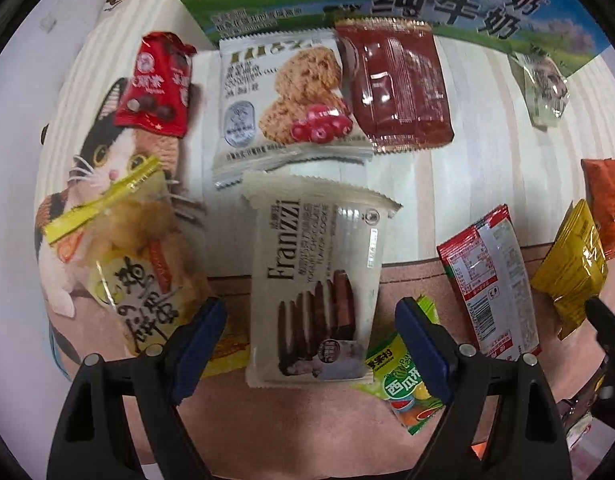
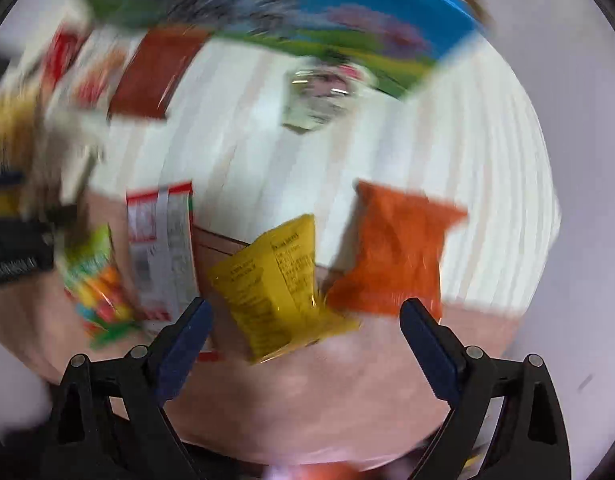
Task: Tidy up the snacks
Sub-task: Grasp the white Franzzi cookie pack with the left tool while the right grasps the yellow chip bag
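Both grippers point down at the snack-strewn worktop (image 1: 427, 184) with jaws spread wide, holding nothing. The left gripper (image 1: 311, 344) straddles the lower end of the cream Franzzi packet (image 1: 315, 280), its pads apart from the wrapper. The right gripper (image 2: 305, 338), in a blurred view, has the yellow packet (image 2: 279, 284) between its fingertips, the orange bag (image 2: 391, 248) just beyond.

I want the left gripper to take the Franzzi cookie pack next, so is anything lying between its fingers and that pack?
Nothing visible does. The left gripper is open, and the Franzzi pack lies unobstructed between its fingers. The green candy packet sits close by the right finger, partly under the pack's edge, and might get nudged.
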The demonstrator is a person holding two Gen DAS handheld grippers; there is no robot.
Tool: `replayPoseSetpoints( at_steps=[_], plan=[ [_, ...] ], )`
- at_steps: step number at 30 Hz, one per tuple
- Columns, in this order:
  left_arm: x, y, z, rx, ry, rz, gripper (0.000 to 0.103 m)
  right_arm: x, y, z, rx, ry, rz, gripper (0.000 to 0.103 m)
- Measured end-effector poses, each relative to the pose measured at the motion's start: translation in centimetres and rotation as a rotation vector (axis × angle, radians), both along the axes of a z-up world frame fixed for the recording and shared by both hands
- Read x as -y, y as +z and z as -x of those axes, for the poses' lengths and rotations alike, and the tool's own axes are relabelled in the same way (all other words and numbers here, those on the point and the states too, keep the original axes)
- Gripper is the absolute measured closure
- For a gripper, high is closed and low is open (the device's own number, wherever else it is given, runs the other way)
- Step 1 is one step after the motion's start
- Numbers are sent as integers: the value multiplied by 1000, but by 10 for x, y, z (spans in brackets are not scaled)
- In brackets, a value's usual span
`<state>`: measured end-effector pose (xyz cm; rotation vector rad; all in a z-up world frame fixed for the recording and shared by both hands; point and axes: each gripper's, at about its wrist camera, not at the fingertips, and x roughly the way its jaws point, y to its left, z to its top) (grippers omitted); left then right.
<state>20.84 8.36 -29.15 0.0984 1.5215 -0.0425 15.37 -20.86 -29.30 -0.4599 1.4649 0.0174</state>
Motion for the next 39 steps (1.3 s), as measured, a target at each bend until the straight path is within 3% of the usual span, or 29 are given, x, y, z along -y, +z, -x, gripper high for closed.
replayPoseSetpoints(
  at_steps=[2,5,6,8,10,11,13,16,21,24,26,27,28,30,32,35,39],
  plan=[
    [5,-6,1,-2,4,1,16,-14,-15,-5,-38,111,66,7],
    [3,-18,3,-8,18,8,16,-20,-39,-14,-92,151,122,7],
    [2,-19,2,-8,18,8,16,-19,-46,-17,-107,149,124,12],
    [4,-22,4,-8,20,9,16,-9,-52,-23,-116,83,78,16],
    [4,-25,2,-11,22,7,16,4,-47,-28,-113,-27,-23,34],
    [4,-28,1,-14,23,12,16,15,-46,-31,-134,-124,-103,50],
    [5,-35,-2,-24,26,10,16,34,-45,-34,-143,-283,-206,50],
    [6,-44,-9,-41,16,5,16,54,-44,-38,-141,-402,-324,50],
    [16,-60,-21,-20,-29,-18,17,45,-52,-40,-202,-258,-287,24],
    [20,-61,-26,-3,-42,-26,41,22,-61,-37,-218,-79,-144,24],
    [22,-62,-27,-3,-53,-23,46,7,-72,-34,-208,26,-11,24],
    [20,-62,-26,-2,-51,-16,46,3,-73,-34,-191,38,17,32],
    [18,-63,-25,-4,-43,-13,46,6,-73,-34,-170,19,6,39],
    [11,-66,-21,-12,-27,-17,46,13,-73,-27,-134,-102,-68,40],
    [1,-72,-15,-25,-2,-1,44,46,-66,-28,-116,-336,-249,40],
    [-3,-86,-21,-28,7,20,43,79,-72,-27,-144,-593,-461,37],
    [-4,-93,-32,-31,11,-1,43,82,-80,-36,-148,-573,-423,32]
  ],
)
